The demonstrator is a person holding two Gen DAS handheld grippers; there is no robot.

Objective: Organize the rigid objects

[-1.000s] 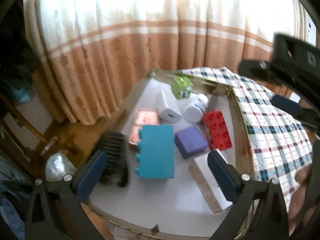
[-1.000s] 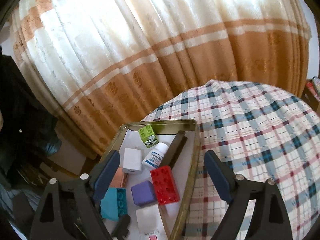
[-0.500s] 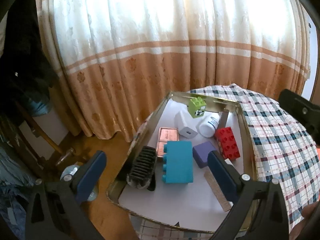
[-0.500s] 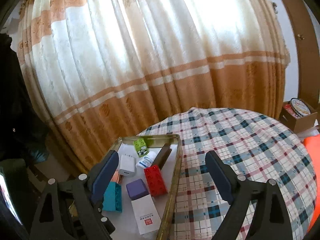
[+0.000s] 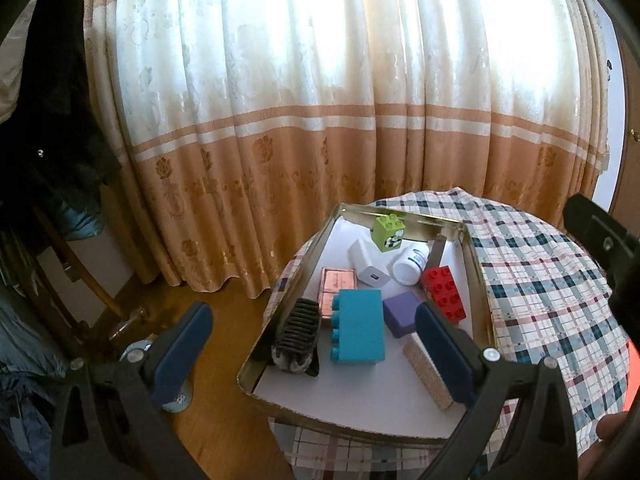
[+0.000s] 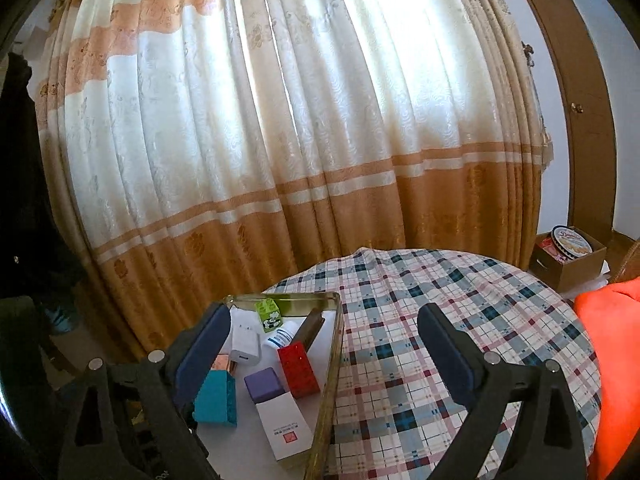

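A gold metal tray (image 5: 478,272) sits at the left edge of a checked tablecloth (image 6: 440,320). Inside lie a teal block (image 5: 358,326), purple cube (image 5: 402,314), red brick (image 5: 444,294), green brick (image 5: 388,232), white charger (image 5: 368,268), white bottle (image 5: 408,268), copper palette (image 5: 338,286), black brush (image 5: 296,336) and a white box (image 6: 284,424). My left gripper (image 5: 312,320) hovers open above the tray's near end, holding nothing. My right gripper (image 6: 324,316) is above the tray's right rim (image 6: 332,360), its jaws opening with nothing between them.
A cream and orange curtain (image 5: 320,140) hangs close behind the table. A wooden floor (image 5: 224,360) and dark furniture (image 5: 48,200) lie to the left. A cardboard box with a biscuit tin (image 6: 568,252) stands at far right, beside an orange cloth (image 6: 612,360).
Both grippers have drawn back and up from the tray, which now looks smaller. The right gripper swung right over the tablecloth, and its jaws stand wider.
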